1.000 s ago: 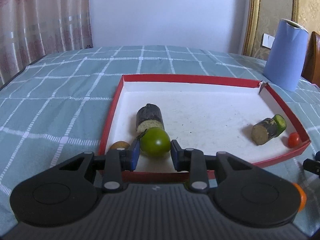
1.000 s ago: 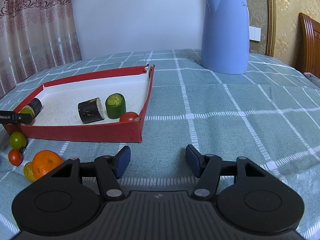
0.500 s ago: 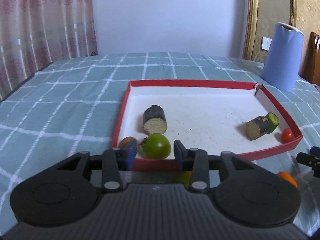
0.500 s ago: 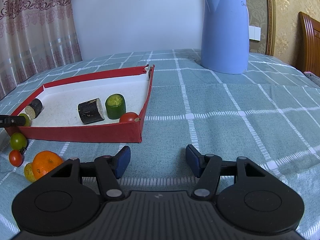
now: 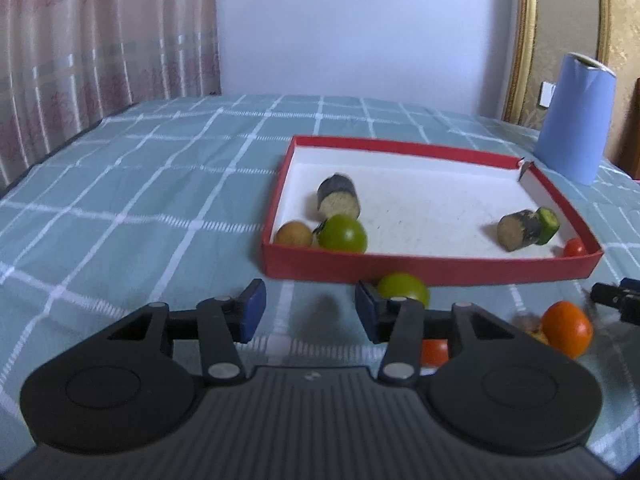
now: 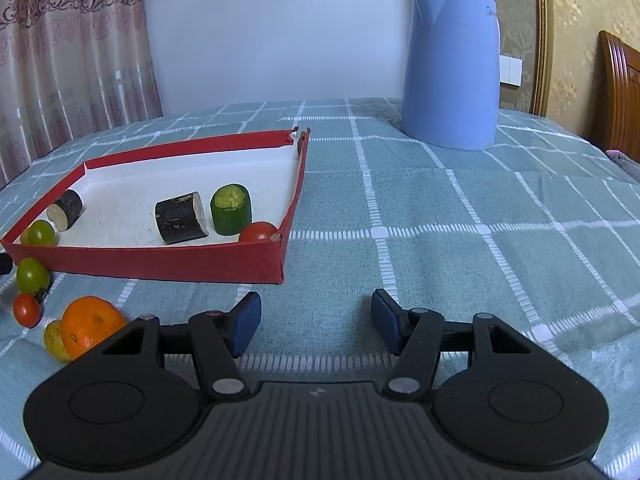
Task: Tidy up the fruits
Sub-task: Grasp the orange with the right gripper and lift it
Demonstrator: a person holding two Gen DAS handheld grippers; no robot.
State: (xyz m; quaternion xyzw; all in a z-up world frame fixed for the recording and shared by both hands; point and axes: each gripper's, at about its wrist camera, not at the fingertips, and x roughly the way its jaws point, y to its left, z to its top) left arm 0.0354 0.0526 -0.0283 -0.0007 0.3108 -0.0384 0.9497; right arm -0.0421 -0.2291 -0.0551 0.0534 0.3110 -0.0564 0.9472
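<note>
A red tray [image 5: 432,270] [image 6: 160,264] holds a green tomato [image 5: 343,234] [image 6: 41,232], a brownish fruit [image 5: 294,234], two dark cut pieces [image 5: 339,200] [image 6: 180,218], a green cut piece [image 6: 231,209] and a red cherry tomato [image 6: 258,232]. Outside its front wall lie another green tomato [image 5: 404,288] [image 6: 32,275], a red tomato [image 6: 26,310], an orange [image 5: 567,329] [image 6: 92,326] and a yellow fruit [image 6: 55,340]. My left gripper [image 5: 310,312] is open and empty, in front of the tray. My right gripper [image 6: 316,322] is open and empty over the cloth.
A blue kettle [image 6: 452,68] [image 5: 574,114] stands behind the tray at the right. The table has a teal checked cloth [image 6: 460,220]. A curtain [image 5: 80,48] hangs at the far left and a wooden chair [image 6: 618,92] stands at the right.
My left gripper has let go of the green tomato inside the tray, opened wide and drawn back and up out of the tray. The right gripper has not moved.
</note>
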